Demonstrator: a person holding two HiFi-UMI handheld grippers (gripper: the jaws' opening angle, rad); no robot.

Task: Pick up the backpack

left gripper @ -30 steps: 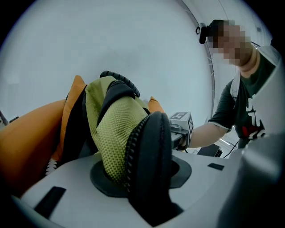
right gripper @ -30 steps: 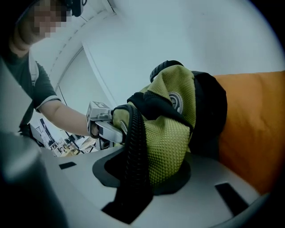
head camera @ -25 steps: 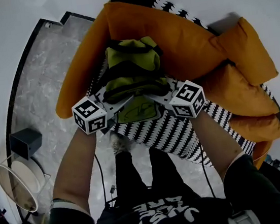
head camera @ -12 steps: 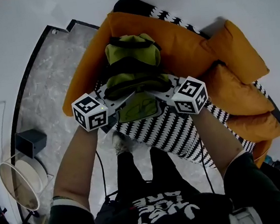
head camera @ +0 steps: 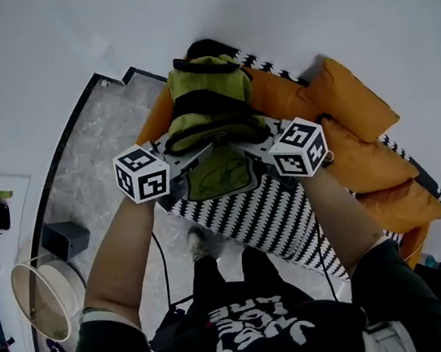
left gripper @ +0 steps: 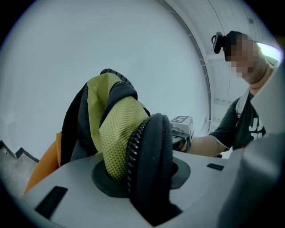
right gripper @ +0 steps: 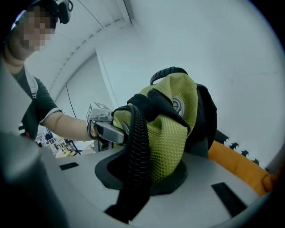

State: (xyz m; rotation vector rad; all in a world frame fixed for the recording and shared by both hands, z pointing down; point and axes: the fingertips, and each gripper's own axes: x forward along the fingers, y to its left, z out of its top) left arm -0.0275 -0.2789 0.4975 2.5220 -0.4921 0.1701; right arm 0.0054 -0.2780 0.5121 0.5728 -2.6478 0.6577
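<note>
An olive-green backpack [head camera: 210, 108] with black straps hangs in the air in front of the white wall, above the sofa. My left gripper [head camera: 192, 155] is shut on its left side, my right gripper [head camera: 246, 150] on its right side. In the left gripper view green mesh and a thick black padded edge of the backpack [left gripper: 116, 133] lie pinched between the grey jaws of the left gripper [left gripper: 142, 178]. The right gripper view shows that same backpack [right gripper: 171, 127] clamped in the right gripper [right gripper: 136, 178]. Each view shows the other gripper's marker cube behind the bag.
Below the bag stands a sofa with orange cushions [head camera: 364, 168] and a black-and-white patterned seat [head camera: 266, 213]. Grey marble floor [head camera: 82, 165] lies to the left, with a dark box [head camera: 65, 239] and a round pale stool [head camera: 47, 298]. The person's legs and a cable are underneath.
Both grippers have risen together with the backpack. The bag has come up off the sofa seat and now hangs against the white wall.
</note>
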